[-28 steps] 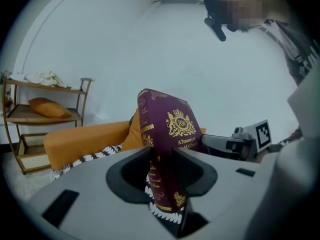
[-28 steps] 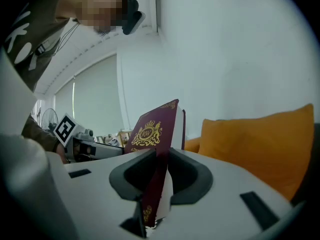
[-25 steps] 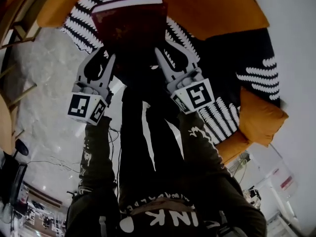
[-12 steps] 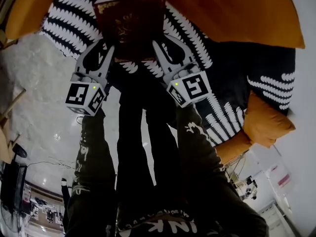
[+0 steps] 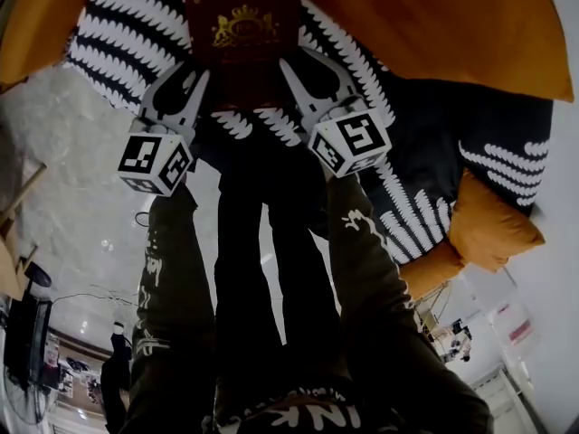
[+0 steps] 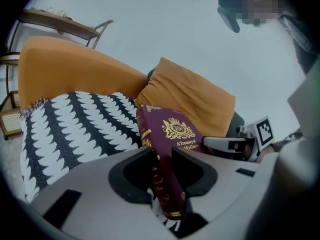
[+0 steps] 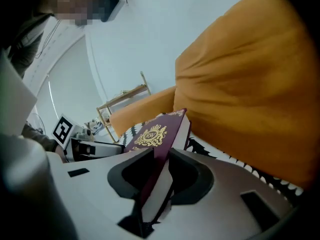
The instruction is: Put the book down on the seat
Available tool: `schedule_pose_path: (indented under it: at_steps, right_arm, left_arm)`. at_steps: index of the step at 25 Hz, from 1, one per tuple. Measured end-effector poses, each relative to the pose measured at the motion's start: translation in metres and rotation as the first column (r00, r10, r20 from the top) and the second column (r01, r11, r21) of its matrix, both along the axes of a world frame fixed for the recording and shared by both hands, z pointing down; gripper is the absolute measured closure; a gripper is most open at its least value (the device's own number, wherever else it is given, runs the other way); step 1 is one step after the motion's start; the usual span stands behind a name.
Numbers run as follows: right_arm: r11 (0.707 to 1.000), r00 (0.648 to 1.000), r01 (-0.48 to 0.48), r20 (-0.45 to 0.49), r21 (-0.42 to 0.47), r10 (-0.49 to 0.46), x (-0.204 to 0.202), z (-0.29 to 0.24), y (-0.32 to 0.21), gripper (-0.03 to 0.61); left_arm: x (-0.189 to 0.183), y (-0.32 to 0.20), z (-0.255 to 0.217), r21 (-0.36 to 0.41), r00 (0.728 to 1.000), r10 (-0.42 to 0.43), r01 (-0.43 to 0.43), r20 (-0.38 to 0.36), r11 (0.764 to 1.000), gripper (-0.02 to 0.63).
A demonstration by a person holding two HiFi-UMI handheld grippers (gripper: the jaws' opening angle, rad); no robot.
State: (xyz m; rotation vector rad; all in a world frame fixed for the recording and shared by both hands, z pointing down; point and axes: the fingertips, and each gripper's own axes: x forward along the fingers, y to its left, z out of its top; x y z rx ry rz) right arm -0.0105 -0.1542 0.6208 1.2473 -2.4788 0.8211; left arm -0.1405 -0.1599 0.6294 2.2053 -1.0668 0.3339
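Seat (image 5: 434,25): orange sofa under a black-and-white patterned throw (image 5: 118,25)
Cushion (image 5: 493,220): orange, on the seat, well to the person's right
Book (image 5: 242,25): dark red with a gold crest, held over the throw between both claws
Left claw (image 5: 192,75): clamped on the spine edge
Right claw (image 5: 298,61): clamped on the page edge
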Motion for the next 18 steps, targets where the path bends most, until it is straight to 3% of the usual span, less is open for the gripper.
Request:
schedule_pose_path:
  at_steps: [3, 6, 7, 9, 13, 18]
  right_arm:
    - [1.0, 0.998, -0.009, 0.061, 0.0, 0.009, 0.012, -0.008, -0.002, 0.474]
    - [0.998, 0.992, -0.065, 0.111, 0.004, 0.064, 0.034, -0.014, -0.007, 0.484]
    - [0.995, 0.988, -0.095, 0.121, 0.005, 0.094, 0.042, -0.016, -0.009, 0.523]
    - [0.991, 0.987, -0.131, 0.092, 0.018, 0.128, 0.056, -0.021, -0.013, 0.58]
    - [0.991, 0.999, -0.043, -0.013, 0.127, 0.045, 0.053, -0.06, -0.015, 0.572]
    - [0.962, 0.999, 0.022, -0.048, 0.272, -0.009, 0.041, -0.142, -0.018, 0.571]
  left_arm:
    - [-0.003, -0.011, -0.014, 0.006, 0.993, -0.053, 0.054, -0.105, 0.999, 0.567]
    - [0.0, -0.018, -0.025, 0.05, 0.995, -0.033, 0.038, -0.098, 0.998, 0.603]
    - [0.002, -0.02, -0.029, 0.059, 0.995, -0.027, 0.032, -0.096, 0.998, 0.606]
    - [0.006, -0.022, -0.039, 0.077, 0.994, -0.023, 0.031, -0.103, 0.997, 0.609]
    - [0.019, -0.027, -0.075, 0.148, 0.997, 0.004, 0.008, -0.078, 0.989, 0.609]
    - [0.028, -0.026, -0.146, 0.239, 0.999, 0.023, -0.016, -0.029, 0.971, 0.609]
